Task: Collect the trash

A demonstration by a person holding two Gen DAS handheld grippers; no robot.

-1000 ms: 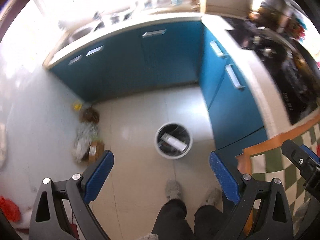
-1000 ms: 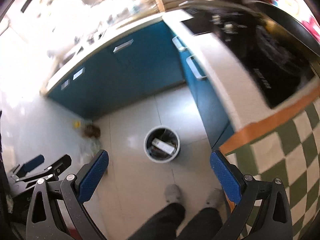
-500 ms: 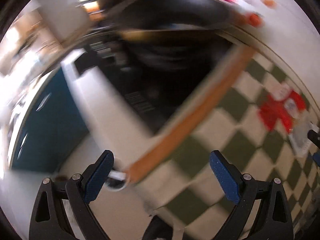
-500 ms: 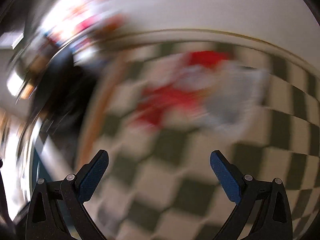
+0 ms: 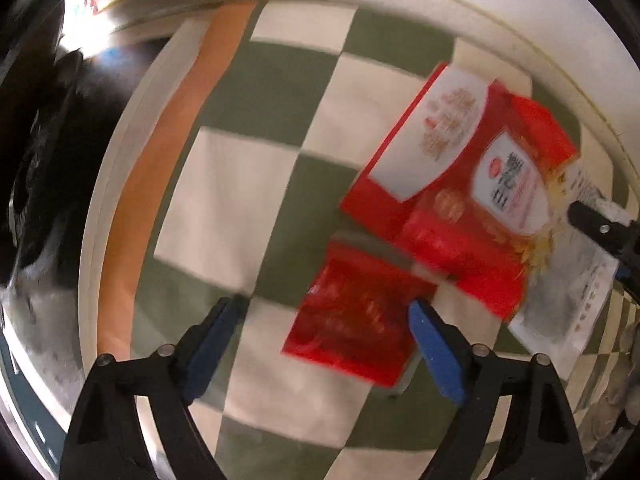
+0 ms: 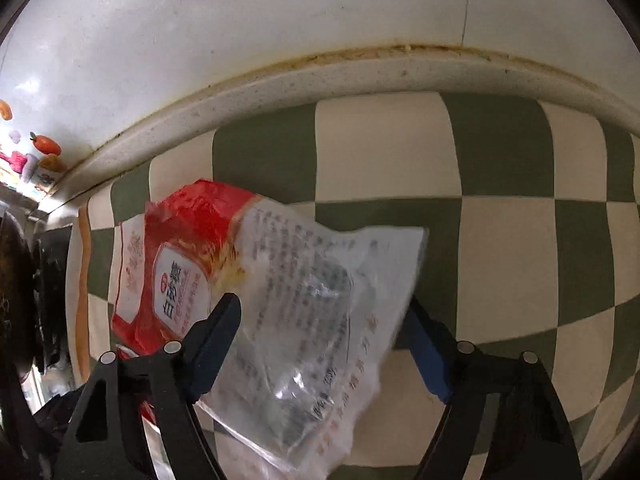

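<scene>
A small red packet point(image 5: 356, 320) lies flat on the green-and-white checkered cloth point(image 5: 256, 184), between the tips of my open left gripper point(image 5: 324, 328). Behind it lies a large red-and-white bag point(image 5: 460, 184), which continues into a clear printed end point(image 5: 568, 304). In the right wrist view that same bag point(image 6: 176, 264) shows with its clear printed end point(image 6: 316, 320) between the fingers of my open right gripper point(image 6: 324, 332). The right gripper's tip point(image 5: 600, 228) shows at the right edge of the left wrist view.
The cloth has an orange border point(image 5: 160, 152) at its left side. A dark stove area point(image 5: 40, 160) lies beyond that border. A white tiled wall point(image 6: 320, 20) rises behind the counter's back rim point(image 6: 280, 76). Small colourful items point(image 6: 44, 148) sit at the far left by the wall.
Both grippers swung from the floor and its bin up to the counter and came down close over the packets. Both stay open.
</scene>
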